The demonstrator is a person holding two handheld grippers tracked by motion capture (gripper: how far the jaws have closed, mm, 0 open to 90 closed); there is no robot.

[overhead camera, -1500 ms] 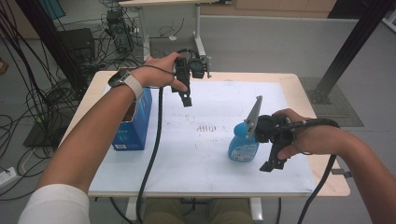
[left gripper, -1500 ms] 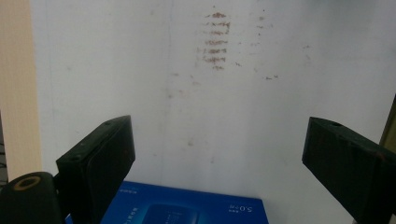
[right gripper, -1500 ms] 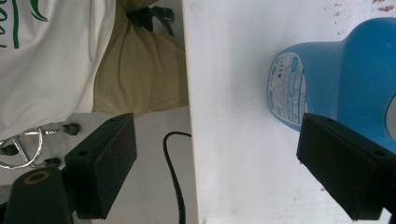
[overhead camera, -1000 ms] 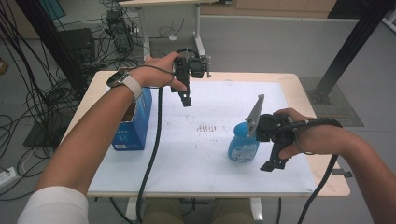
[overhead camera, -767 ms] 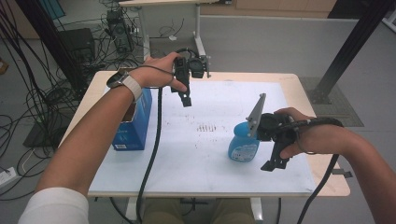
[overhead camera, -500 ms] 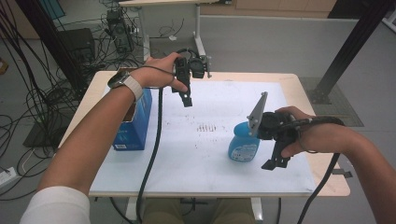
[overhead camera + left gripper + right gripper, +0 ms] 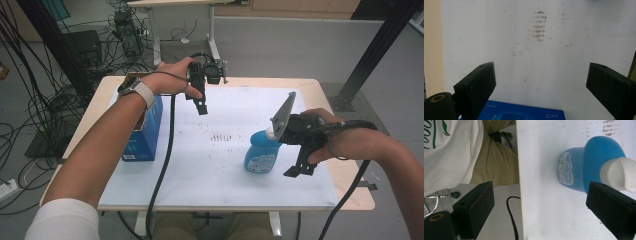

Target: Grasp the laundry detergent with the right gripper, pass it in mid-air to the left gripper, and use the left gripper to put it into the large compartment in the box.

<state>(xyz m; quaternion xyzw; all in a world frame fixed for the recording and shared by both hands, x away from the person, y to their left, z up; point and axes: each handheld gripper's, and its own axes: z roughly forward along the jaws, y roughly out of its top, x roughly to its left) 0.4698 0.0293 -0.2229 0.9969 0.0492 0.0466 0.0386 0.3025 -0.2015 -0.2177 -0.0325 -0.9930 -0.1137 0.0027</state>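
A blue bottle [image 7: 261,155] with a white cap stands upright on the white sheet [image 7: 215,165], right of centre. My right gripper [image 7: 295,155] hovers just to its right, jaws pointing down and open. In the right gripper view the bottle [image 7: 584,162] lies beside the right-hand jaw, not between the jaws of the gripper [image 7: 540,207]. My left gripper [image 7: 200,100] hangs open above the far part of the sheet. In the left gripper view its gripper [image 7: 541,85] holds nothing. A blue box [image 7: 145,131] stands at the left edge.
Faint brown marks [image 7: 225,136] stain the middle of the sheet, and the marks [image 7: 539,26] lie ahead of the left jaws. The blue box [image 7: 519,113] shows below those jaws. The table's front edge [image 7: 520,182] and the person's lap lie under the right gripper. Cables trail from both grippers.
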